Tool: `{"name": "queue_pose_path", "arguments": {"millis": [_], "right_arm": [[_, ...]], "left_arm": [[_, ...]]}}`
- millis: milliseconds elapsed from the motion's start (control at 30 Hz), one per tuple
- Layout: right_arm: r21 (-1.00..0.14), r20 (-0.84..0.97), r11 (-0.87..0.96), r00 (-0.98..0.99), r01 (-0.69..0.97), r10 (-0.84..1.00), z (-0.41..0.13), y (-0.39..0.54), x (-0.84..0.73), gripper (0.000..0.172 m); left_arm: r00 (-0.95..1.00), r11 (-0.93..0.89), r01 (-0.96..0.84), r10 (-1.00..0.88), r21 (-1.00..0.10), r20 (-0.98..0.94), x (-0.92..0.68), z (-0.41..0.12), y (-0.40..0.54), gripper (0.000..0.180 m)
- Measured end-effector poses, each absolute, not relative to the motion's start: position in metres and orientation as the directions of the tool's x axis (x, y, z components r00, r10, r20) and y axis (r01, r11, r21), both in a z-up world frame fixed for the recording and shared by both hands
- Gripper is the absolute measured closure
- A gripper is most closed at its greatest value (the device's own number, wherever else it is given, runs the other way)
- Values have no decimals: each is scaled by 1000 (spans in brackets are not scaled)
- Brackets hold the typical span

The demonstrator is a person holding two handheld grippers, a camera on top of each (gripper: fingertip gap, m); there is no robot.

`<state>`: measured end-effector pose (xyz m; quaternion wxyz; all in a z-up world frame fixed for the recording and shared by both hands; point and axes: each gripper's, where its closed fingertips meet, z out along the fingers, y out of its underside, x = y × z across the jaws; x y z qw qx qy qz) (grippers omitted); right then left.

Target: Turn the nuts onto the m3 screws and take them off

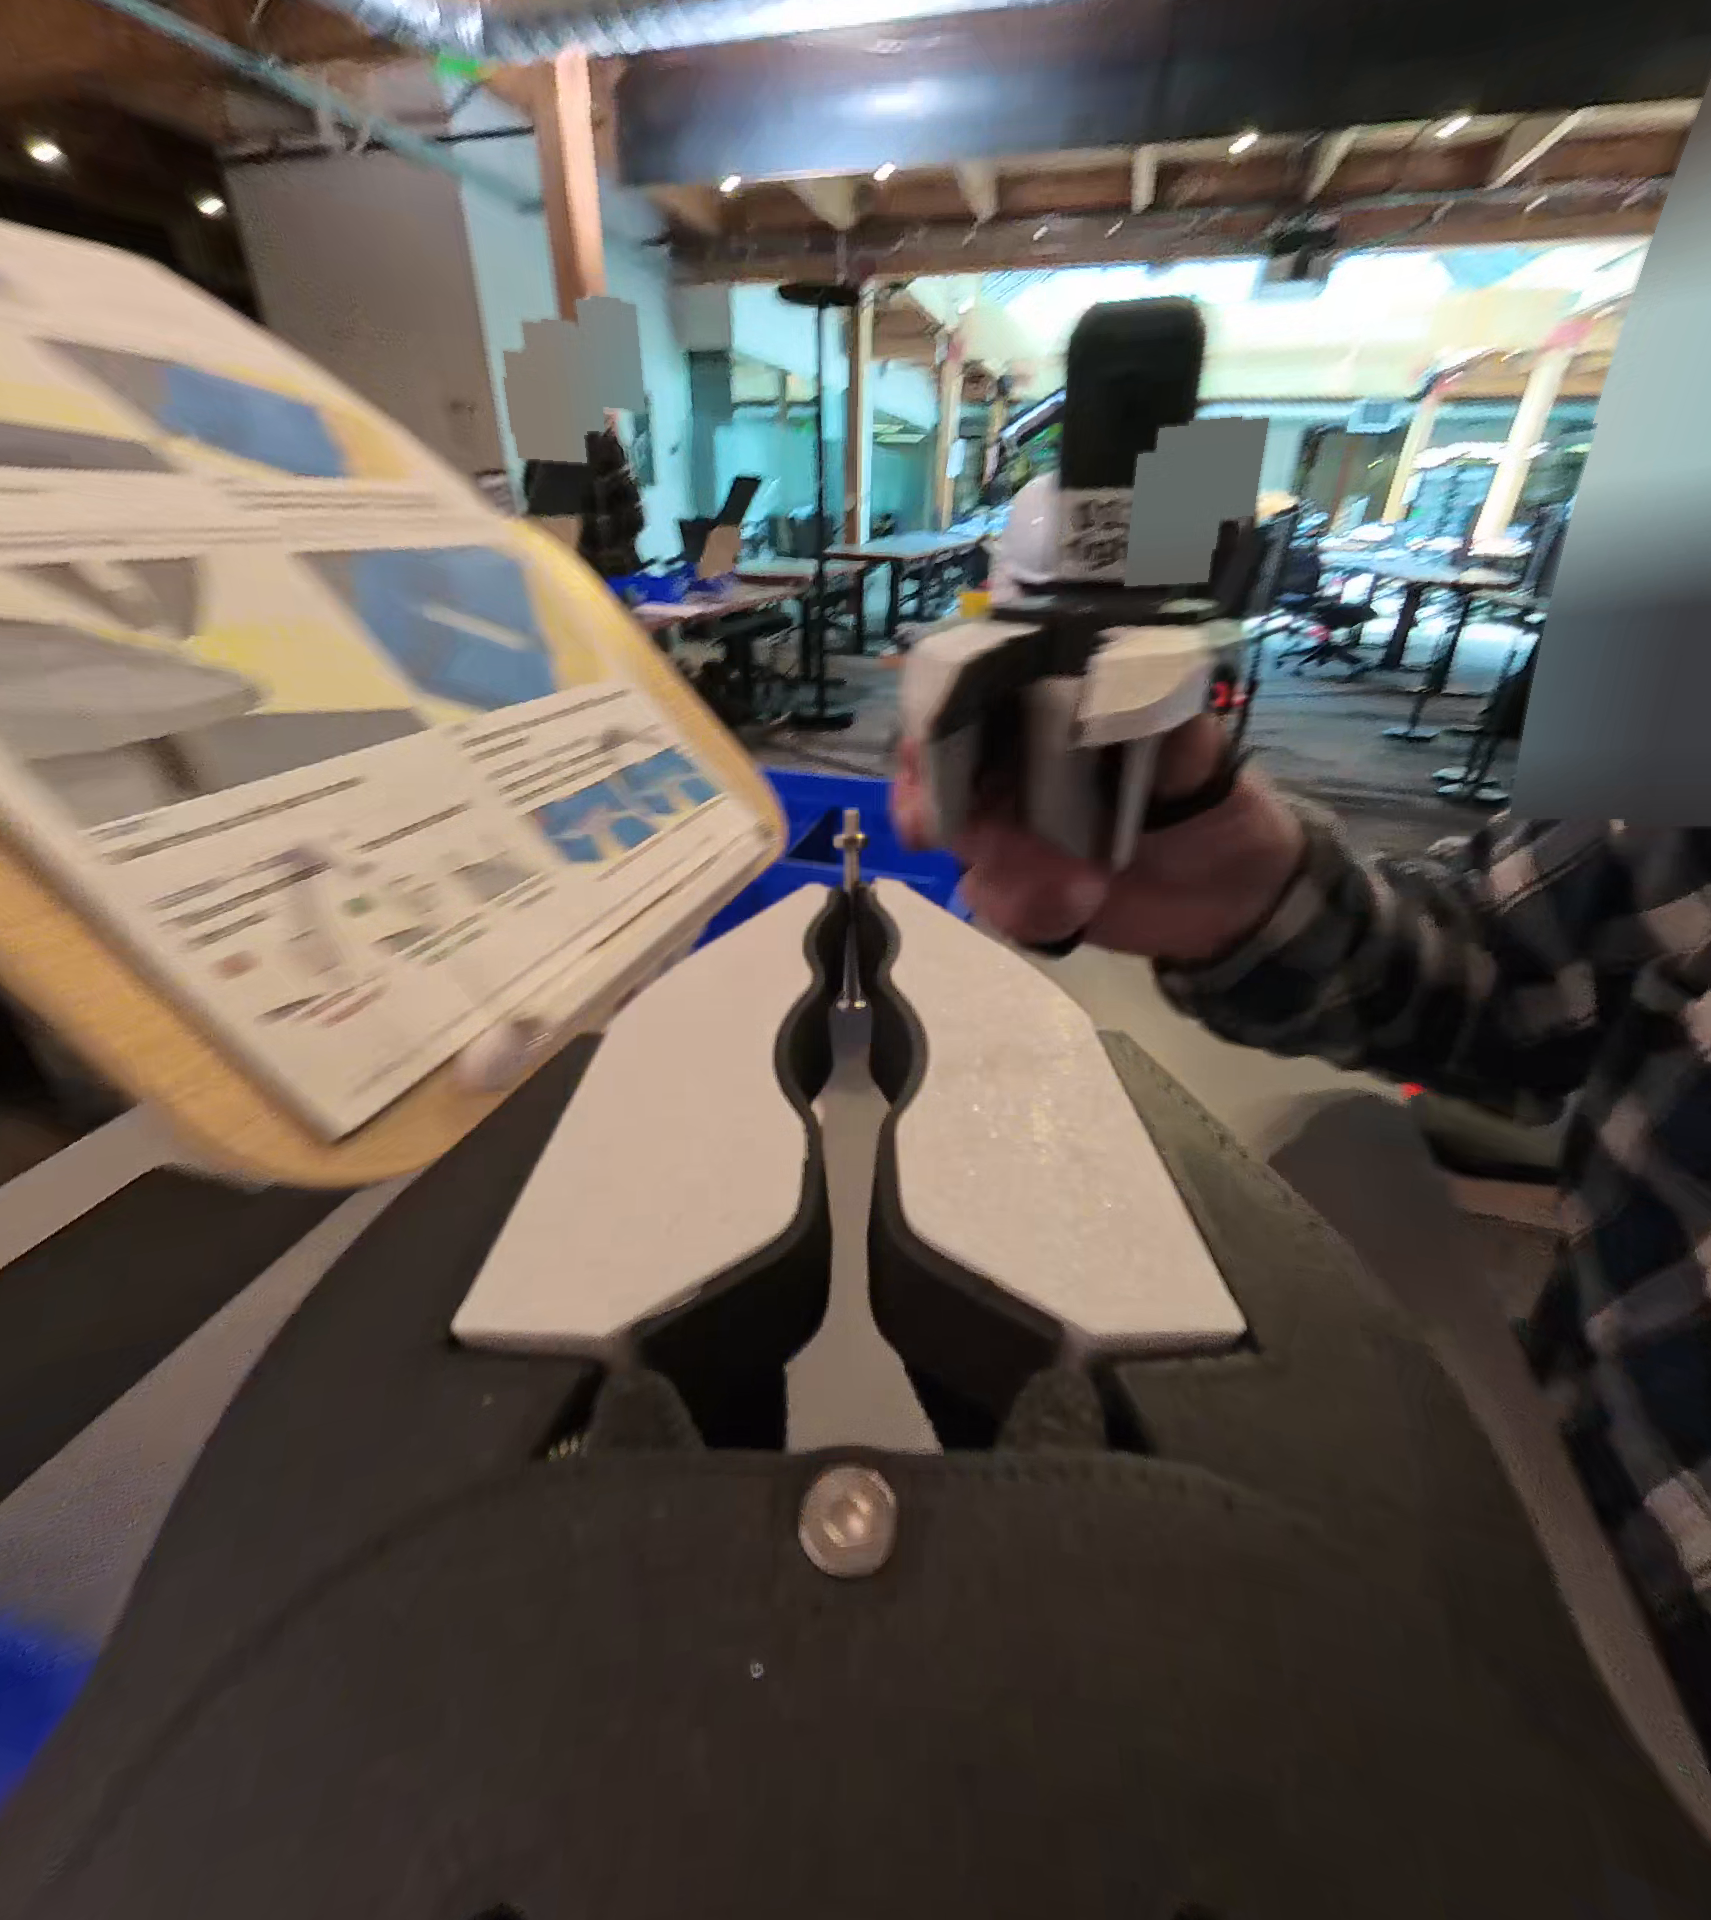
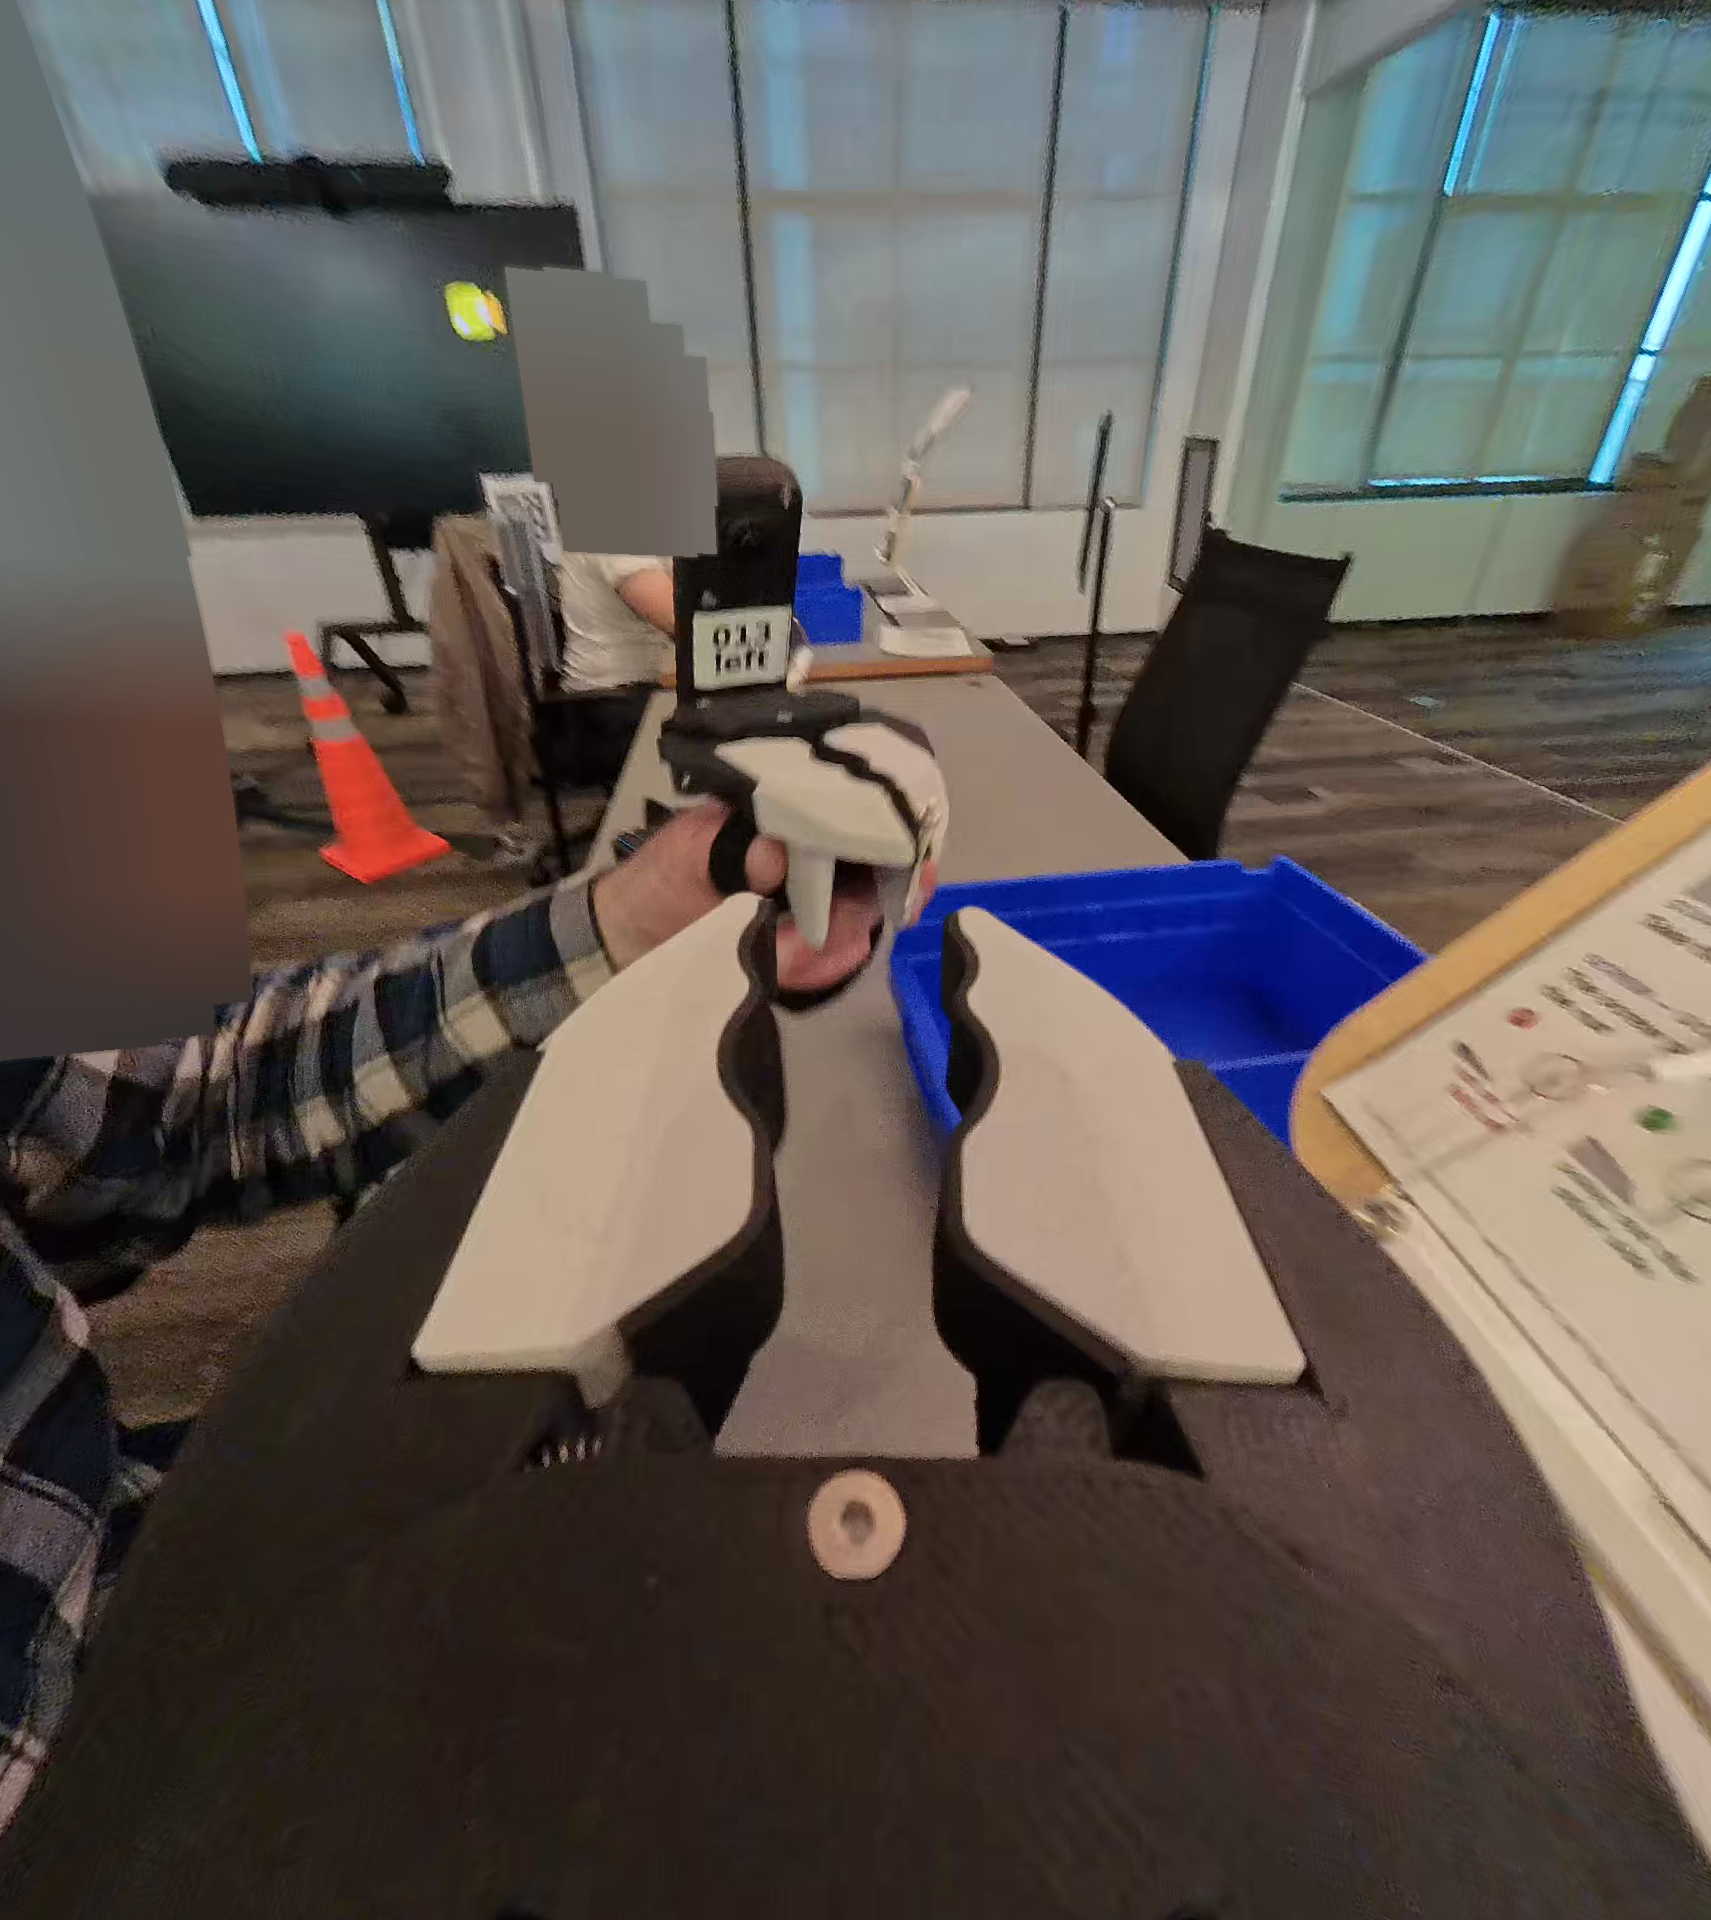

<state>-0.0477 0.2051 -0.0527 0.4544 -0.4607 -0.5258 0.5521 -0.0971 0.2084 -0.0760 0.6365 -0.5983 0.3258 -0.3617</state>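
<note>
Tightly pinched between the closed fingertips of the left gripper, a thin metal pin with a small collar near its top stands upright, its upper end poking out above the pads and its lower end showing in the hollow between the fingers. Just beyond the pin sits a blue plastic bin on a grey table. To the left, close by and blurred, leans a wooden board carrying printed sheets.

Facing it, the right gripper has its jaws parted with nothing between the pads; through the gap show the grey table and the hand that grips the left gripper's handle. The blue bin lies just right of the right finger, and the wooden board with its sheets rises at the right edge.

Both tools are held by a person in a plaid sleeve. Farther off stand an orange cone, a black chair and a dark screen on a stand.
</note>
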Motion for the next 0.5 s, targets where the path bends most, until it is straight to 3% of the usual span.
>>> {"name": "queue_pose_path", "arguments": {"millis": [167, 267, 467, 500], "right_arm": [[-995, -78, -92, -248, -46, 966, -51, 187, -46, 148], [-994, -88, -104, -278, -42, 956, -51, 179, -35, 167], [-994, -90, -104, -267, -38, 960, -42, 179, -13, 169], [-994, -87, -100, -262, -39, 961, -40, 180, -10, 169]], "left_arm": [[453, 37, 167, -891, -985, 43, -30, -72, 187, 179], [428, 39, 200, -902, -979, 52, -12, -68, 184, 179], [388, 54, 228, -921, -972, 40, 10, -58, 179, 177], [385, 50, 219, -922, -974, 39, 11, -57, 179, 168]]}}
